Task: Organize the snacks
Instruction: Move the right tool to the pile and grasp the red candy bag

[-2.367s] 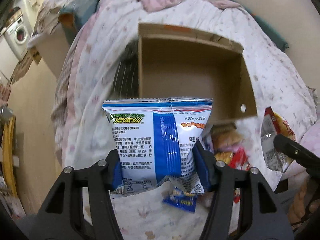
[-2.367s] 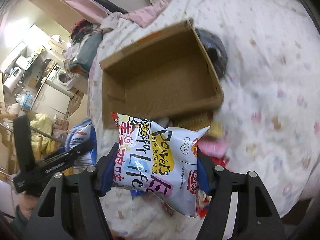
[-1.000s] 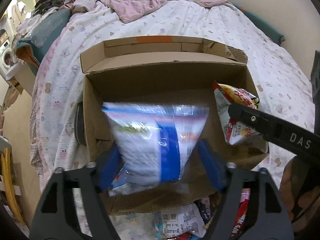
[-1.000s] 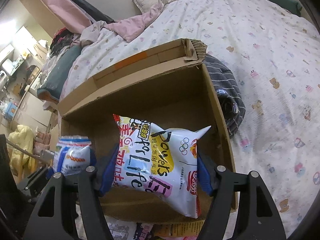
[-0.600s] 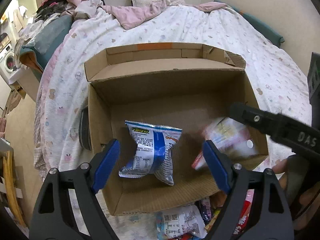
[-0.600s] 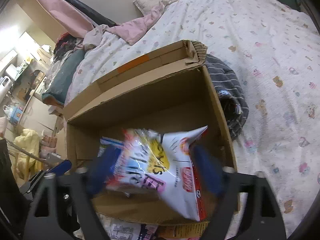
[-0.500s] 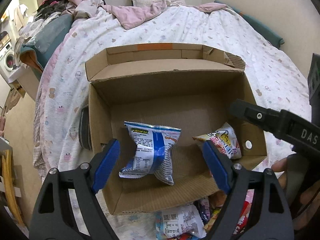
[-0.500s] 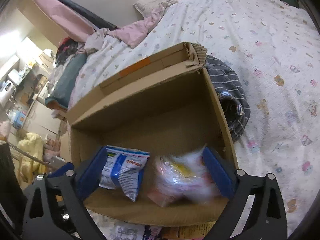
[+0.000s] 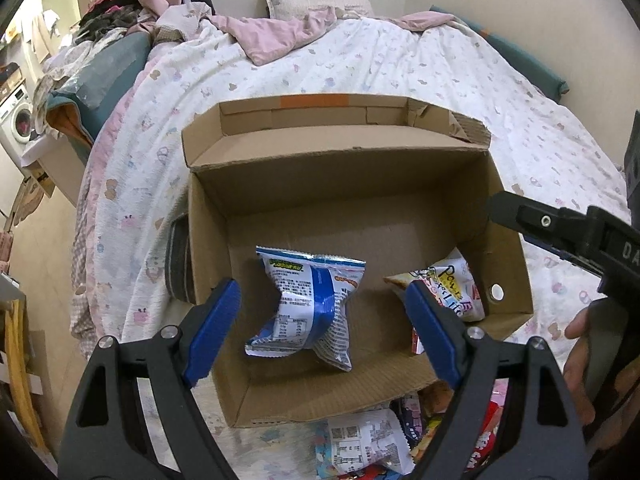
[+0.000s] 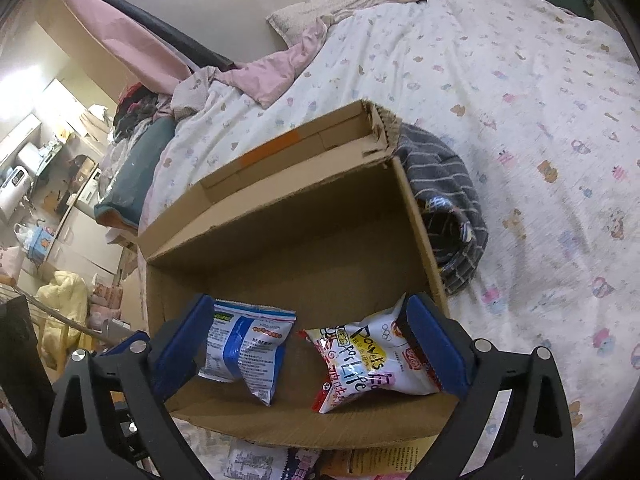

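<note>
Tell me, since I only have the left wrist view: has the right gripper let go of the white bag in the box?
Observer: Yes. The right gripper has just been opening its fingers, and they stand wide apart. The white bag lies loose on the floor of the box between them, not gripped.
Operator: That gripper blocks my sight of the box wall on its side. Is anything outside that wall?
Observer: A dark striped cloth lies bunched on the bedspread against the outside of that wall.
</note>
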